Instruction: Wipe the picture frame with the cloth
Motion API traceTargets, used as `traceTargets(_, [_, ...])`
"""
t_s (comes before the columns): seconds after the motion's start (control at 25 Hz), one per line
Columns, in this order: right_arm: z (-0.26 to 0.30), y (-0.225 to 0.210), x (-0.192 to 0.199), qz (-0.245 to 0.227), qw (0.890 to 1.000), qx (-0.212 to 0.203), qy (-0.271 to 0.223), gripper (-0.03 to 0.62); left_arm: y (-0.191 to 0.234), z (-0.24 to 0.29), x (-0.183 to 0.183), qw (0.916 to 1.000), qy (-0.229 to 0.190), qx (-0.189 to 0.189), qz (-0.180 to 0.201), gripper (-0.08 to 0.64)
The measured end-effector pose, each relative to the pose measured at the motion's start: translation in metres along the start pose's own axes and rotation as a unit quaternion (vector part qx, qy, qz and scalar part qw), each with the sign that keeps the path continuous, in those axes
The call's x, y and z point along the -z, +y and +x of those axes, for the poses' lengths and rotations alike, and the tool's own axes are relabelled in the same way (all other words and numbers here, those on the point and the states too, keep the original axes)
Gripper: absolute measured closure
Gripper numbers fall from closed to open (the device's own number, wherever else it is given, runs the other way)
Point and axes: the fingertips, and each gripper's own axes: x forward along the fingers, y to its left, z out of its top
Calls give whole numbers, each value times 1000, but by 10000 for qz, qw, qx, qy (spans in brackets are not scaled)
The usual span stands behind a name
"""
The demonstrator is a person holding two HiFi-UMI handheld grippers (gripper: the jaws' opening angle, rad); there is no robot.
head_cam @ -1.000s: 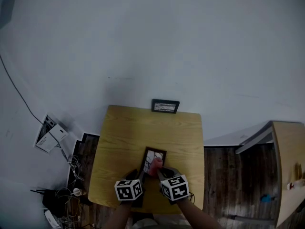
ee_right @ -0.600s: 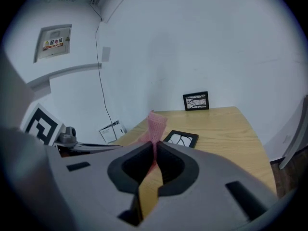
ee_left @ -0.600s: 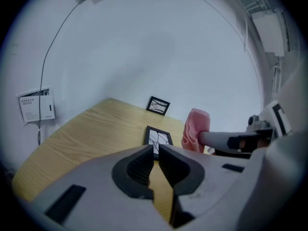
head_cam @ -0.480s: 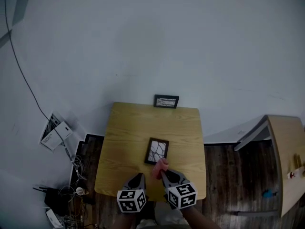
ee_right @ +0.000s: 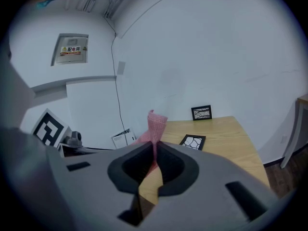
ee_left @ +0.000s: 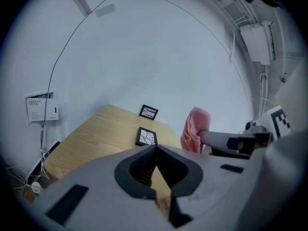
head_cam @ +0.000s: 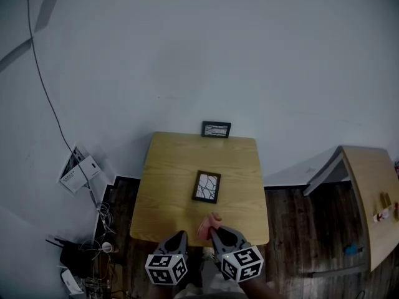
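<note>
A dark picture frame (head_cam: 206, 186) with a white cracked pattern lies flat in the middle of the wooden table (head_cam: 168, 167). It also shows in the two gripper views (ee_left: 146, 136) (ee_right: 193, 141). My right gripper (head_cam: 214, 231) hangs over the table's near edge, shut on a pink cloth (head_cam: 208, 227) that sticks up from its jaws (ee_right: 155, 126). My left gripper (head_cam: 182, 234) is beside it, shut with nothing between its jaws (ee_left: 154, 150). Both grippers are well short of the frame and touch nothing on the table.
A second small frame (head_cam: 216, 129) stands upright against the white wall at the table's far edge. A light wooden side table (head_cam: 368, 192) is at the right. Papers (head_cam: 80, 170) and tangled cables (head_cam: 81, 254) lie on the dark floor at the left.
Both grippers have pulled back from the frame toward the table's near edge and risen. The left gripper has let go of the frame and shut. The cloth has left the frame with the right gripper.
</note>
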Motion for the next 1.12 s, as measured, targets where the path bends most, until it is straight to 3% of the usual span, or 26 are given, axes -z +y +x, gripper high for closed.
traceTargets(0.6, [-59, 71, 25, -197, 9993, -285, -110, 576, 7, -97, 28, 9997, -244, -37, 44, 557])
traceTargets(1.12, [-76, 89, 25, -499, 9978, -392, -180, 577, -6, -111, 22, 9988, -466, 107, 43, 557])
